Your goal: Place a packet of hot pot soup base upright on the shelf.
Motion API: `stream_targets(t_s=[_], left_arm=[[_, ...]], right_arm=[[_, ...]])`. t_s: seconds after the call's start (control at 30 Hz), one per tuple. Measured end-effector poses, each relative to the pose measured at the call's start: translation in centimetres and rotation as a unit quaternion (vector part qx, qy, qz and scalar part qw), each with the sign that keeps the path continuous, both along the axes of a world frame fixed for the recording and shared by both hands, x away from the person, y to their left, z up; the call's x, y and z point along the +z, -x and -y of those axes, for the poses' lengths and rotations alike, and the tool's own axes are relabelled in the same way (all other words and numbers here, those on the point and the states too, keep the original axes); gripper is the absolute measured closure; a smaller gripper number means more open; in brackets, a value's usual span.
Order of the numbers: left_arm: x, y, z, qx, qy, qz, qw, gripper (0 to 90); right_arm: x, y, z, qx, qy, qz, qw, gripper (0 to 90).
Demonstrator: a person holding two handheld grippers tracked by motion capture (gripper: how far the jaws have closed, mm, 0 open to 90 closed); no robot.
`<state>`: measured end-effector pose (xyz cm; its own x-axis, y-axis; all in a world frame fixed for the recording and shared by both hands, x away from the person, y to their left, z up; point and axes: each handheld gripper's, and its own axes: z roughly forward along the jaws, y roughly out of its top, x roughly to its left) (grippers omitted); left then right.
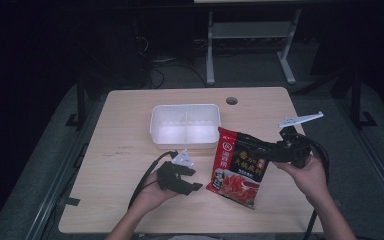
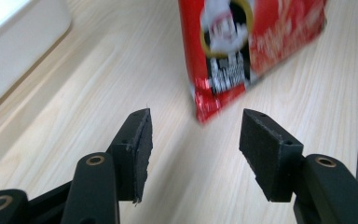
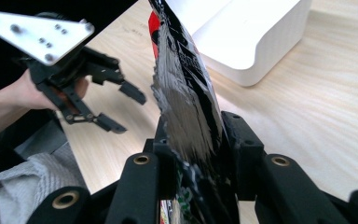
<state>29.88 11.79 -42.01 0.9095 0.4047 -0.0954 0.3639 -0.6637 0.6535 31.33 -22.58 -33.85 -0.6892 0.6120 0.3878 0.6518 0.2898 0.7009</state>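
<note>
The right tongs (image 1: pixel 260 150) were clamped on the edge of a red and black food packet (image 1: pixel 237 167), which stood between their two black jaws in the right gripper view and was lifted at that side. The packet's far end pointed down toward the desk (image 1: pixel 125 150), in front of a white tub (image 1: pixel 185 125). A hand (image 1: pixel 307 175) held these tongs at the right of the desk, a grey plate (image 1: pixel 300 120) sticking up above them.

The left tongs (image 1: pixel 192 180) stood apart with nothing between them. Their pads (image 2: pixel 137 149) framed bare wood, and the packet's lower corner (image 2: pixel 209 109) hung just beyond them, not touching. The person's other hand (image 1: pixel 152 192) held them low at the left, near the packet's left edge, with a black cable (image 1: pixel 145 180) trailing back.

The white tub sat toward the middle of the desk, behind both tongs, split into two compartments. A round hole (image 1: pixel 231 100) marked the desk's far edge.
</note>
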Motion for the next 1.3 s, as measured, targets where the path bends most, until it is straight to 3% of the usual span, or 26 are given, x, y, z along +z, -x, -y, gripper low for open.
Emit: stream_targets(t_s=[0.17, 0.43, 0.67, 0.77, 1.13, 1.3], left_arm=[[-0.5, 0.9, -1.5, 0.006, -0.012, 0.006, 0.9999, 42.8], [-0.8, 2.0, -3.6, 0.019, -0.013, 0.008, 0.9997, 39.7], [-1.1, 3.0, -5.4, 0.022, -0.036, 0.009, 0.9991, 36.4], [-1.2, 3.3, -5.9, 0.025, -0.036, 0.008, 0.9990, 35.3], [-1.3, 4.0, -7.4, 0.027, -0.040, 0.011, 0.9988, 31.3], [-1.3, 4.0, -8.6, 0.043, -0.033, 0.018, 0.9984, 30.8]], right_arm=[[0.9, -0.1, 0.1, -0.008, 0.009, 0.009, 0.9999, 68.3], [2.2, -0.4, 0.1, -0.019, 0.016, 0.020, 0.9995, 68.2], [3.4, -0.7, 0.1, -0.025, 0.017, 0.030, 0.9991, 68.0], [3.9, -1.0, -0.1, -0.027, 0.017, 0.034, 0.9989, 67.9], [5.4, -2.2, -2.1, -0.014, 0.017, 0.046, 0.9987, 67.8], [6.6, -3.2, -3.9, -0.003, 0.016, 0.054, 0.9984, 67.7]])
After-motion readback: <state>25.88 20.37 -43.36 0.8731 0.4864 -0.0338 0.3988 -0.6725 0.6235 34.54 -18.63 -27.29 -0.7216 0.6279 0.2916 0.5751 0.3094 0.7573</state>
